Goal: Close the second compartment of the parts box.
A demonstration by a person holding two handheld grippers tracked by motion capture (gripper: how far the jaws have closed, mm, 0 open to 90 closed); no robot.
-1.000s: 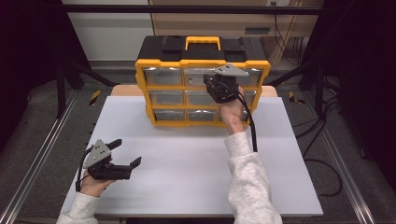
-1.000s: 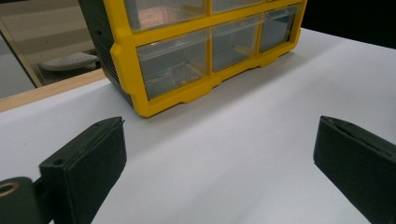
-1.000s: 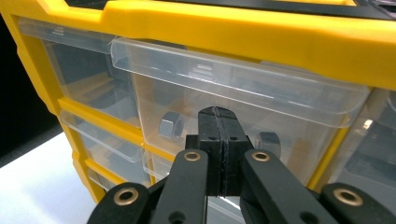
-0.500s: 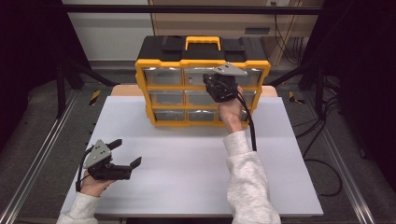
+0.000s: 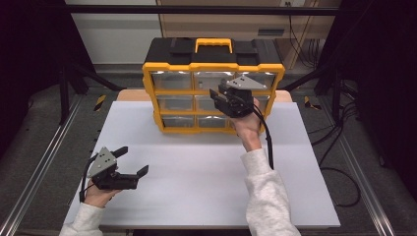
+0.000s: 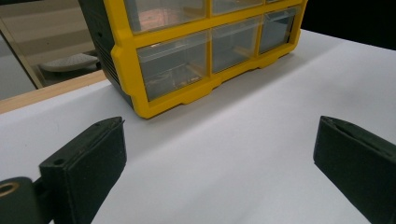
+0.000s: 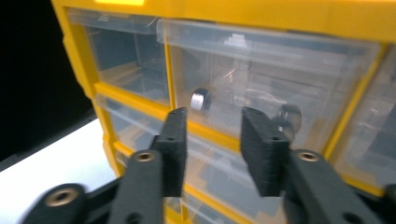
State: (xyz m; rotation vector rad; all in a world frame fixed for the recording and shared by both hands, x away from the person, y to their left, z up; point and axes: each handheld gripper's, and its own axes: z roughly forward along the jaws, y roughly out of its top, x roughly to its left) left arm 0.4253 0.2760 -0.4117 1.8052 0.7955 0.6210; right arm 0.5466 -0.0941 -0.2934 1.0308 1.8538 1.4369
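A: Left gripper (image 5: 132, 161) low over the white desk (image 5: 196, 191), near left; jaws spread wide, holding nothing; parked.

B: Middle?

A: Yellow drawer organiser (image 5: 147, 91) standing at the desk's back edge, clear drawers facing the person.

B: Right side?

A: Right gripper (image 5: 216, 97) up at the organiser's front; jaws have just been opening, now partly apart; nothing between them; the clear drawer (image 7: 280, 84) sits just beyond the tips, small metal parts inside.

B: Advice for the pull?

A: Looks like a drawer pull coming; line the tips on the drawer's lip, square to the face; close firmly, pull straight out; the left could steady the case so it doesn't slide.
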